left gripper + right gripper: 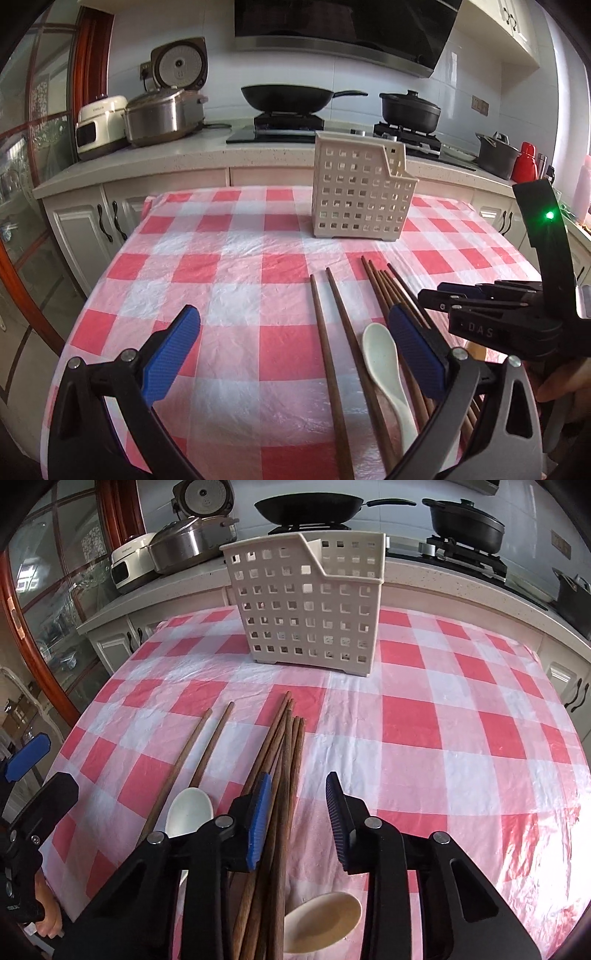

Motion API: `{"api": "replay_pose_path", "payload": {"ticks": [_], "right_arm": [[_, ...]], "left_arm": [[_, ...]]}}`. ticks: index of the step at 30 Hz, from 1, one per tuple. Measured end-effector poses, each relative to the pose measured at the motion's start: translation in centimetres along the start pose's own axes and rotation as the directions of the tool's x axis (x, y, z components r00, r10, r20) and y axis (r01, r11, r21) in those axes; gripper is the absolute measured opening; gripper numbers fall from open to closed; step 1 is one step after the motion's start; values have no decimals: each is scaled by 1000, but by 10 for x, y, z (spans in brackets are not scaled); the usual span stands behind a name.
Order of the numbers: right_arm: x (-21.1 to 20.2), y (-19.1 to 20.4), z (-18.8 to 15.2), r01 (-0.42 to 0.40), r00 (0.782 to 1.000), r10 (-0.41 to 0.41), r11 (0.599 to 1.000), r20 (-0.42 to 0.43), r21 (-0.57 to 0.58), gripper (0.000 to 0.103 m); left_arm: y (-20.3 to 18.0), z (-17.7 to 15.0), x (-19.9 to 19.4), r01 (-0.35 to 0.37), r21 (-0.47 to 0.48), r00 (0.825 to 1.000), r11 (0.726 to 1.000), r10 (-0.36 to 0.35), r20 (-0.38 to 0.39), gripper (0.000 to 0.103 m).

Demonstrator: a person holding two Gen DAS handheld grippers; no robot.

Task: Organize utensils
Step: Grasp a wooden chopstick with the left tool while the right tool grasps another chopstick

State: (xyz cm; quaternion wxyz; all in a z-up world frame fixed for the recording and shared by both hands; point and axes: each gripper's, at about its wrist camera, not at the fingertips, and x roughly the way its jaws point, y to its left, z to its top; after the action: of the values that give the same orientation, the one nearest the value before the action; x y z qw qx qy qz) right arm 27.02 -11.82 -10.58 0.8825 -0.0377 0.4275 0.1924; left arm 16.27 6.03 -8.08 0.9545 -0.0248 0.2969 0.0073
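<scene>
The letters "DAS" stand in pale print on the right tongs (430,299), on their black body.

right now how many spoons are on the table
2: a white spoon left of the chopstick bundle, a cream spoon under the right gripper. More may be hidden.

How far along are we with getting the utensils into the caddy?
Nothing looks done: the perforated caddy shows no utensils inside. In hand: the right gripper straddles the chopstick bundle, its fingers not yet pressing; the left gripper is open and empty. Left to do: the bundle, two separate chopsticks, the white spoon and a cream spoon.
</scene>
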Motion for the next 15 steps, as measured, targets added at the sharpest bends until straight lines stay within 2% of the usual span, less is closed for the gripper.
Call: {"api": "replay_pose_path", "payload": {"ticks": [10,15], "right_arm": [[19,3,1,-39,998,37,999,-55,-27,15],[16,3,-2,-69,997,69,997,-25,-33,10]], "left_arm": [[7,0,27,-12,-22,996,1000,10,-89,93],[3,-3,33,-24,-9,993,1000,23,-115,91]]}}
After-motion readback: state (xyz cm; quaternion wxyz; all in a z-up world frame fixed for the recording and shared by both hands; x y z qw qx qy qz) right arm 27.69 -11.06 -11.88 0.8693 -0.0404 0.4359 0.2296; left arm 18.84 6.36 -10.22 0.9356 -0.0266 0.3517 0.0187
